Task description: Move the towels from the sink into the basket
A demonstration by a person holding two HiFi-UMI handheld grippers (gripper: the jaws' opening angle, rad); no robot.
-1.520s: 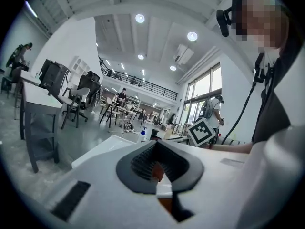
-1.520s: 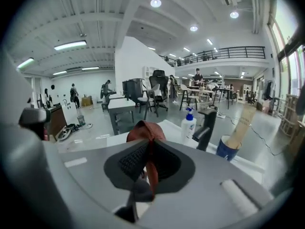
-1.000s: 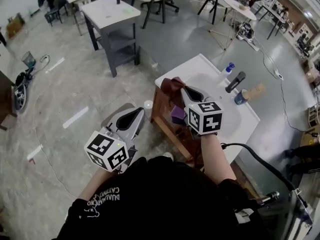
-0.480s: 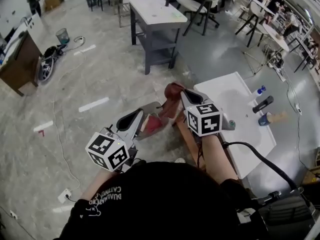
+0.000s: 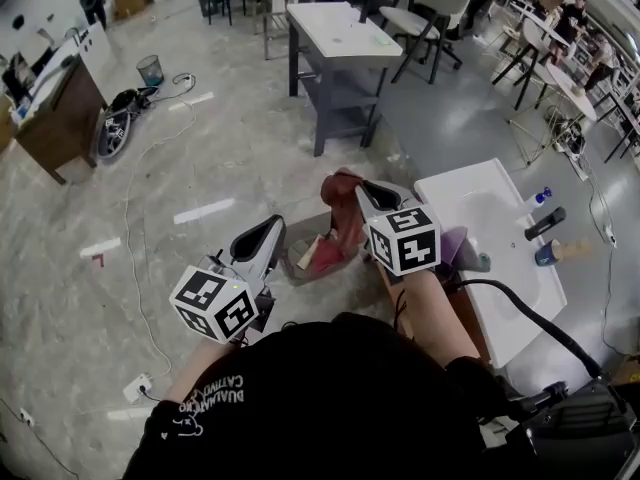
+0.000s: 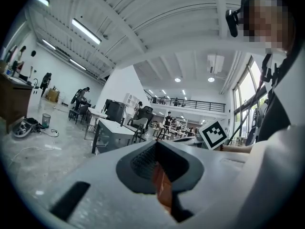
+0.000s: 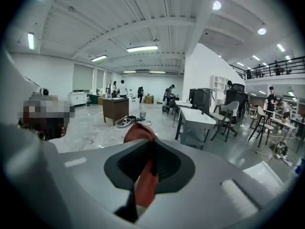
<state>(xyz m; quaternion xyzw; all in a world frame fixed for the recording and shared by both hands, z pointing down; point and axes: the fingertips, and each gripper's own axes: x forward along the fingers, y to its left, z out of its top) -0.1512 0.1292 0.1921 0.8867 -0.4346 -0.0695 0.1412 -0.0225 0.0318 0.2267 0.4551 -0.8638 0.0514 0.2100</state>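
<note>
A red towel (image 5: 340, 208), soft and crumpled, is clamped between the right gripper's (image 5: 359, 191) closed fingers, hanging beside the basket (image 5: 299, 272) on the floor.
One reddish towel (image 5: 325, 256) lies in the basket and one purple towel (image 5: 452, 244) sits at the white sink's (image 5: 482, 200) edge. The left gripper's (image 5: 263, 234) fingers are together, empty.

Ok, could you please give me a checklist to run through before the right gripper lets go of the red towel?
1. Grip: the right gripper has its jaws shut on the red towel: ok.
2. Towel above the basket: cannot tell; the head view shows it hanging near the rim.
3. Room in the basket: ok; one reddish towel lies inside.
4. Left gripper out of the drop path: ok; it is beside the basket, apart from it.
5. Sink emptied: not ok; a purple towel lies at its edge.
</note>
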